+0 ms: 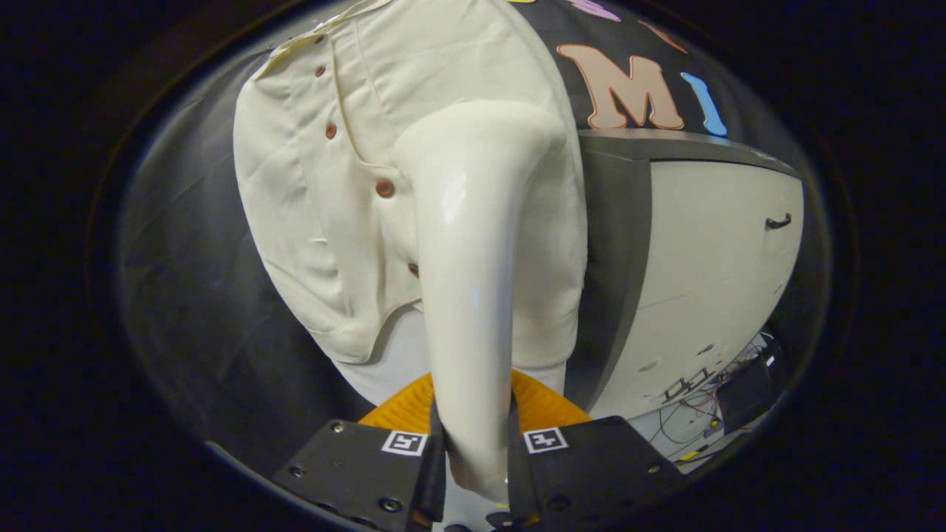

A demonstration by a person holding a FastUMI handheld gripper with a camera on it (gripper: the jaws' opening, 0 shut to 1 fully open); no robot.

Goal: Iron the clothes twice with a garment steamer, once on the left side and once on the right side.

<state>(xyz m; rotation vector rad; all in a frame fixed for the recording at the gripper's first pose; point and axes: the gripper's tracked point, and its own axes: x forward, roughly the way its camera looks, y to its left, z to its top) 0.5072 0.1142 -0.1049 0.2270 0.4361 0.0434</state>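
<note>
The gripper (477, 451) clamps the glossy cream plastic garment steamer (473, 258), both fingers pressing its handle. Its long axis runs up frame centre, head touching the cream buttoned cotton shirt (310, 185) hanging centre and upper left.

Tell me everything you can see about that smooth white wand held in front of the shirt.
The steamer is a glossy cream piece that looks like hard plastic. Its slim handle runs up from between the fingers of the hand-held gripper, which press on it from both sides, and widens into a rounded head. The head sits against or just before the cream buttoned shirt, right of the button row; contact cannot be told. No steam or cord shows.
</note>
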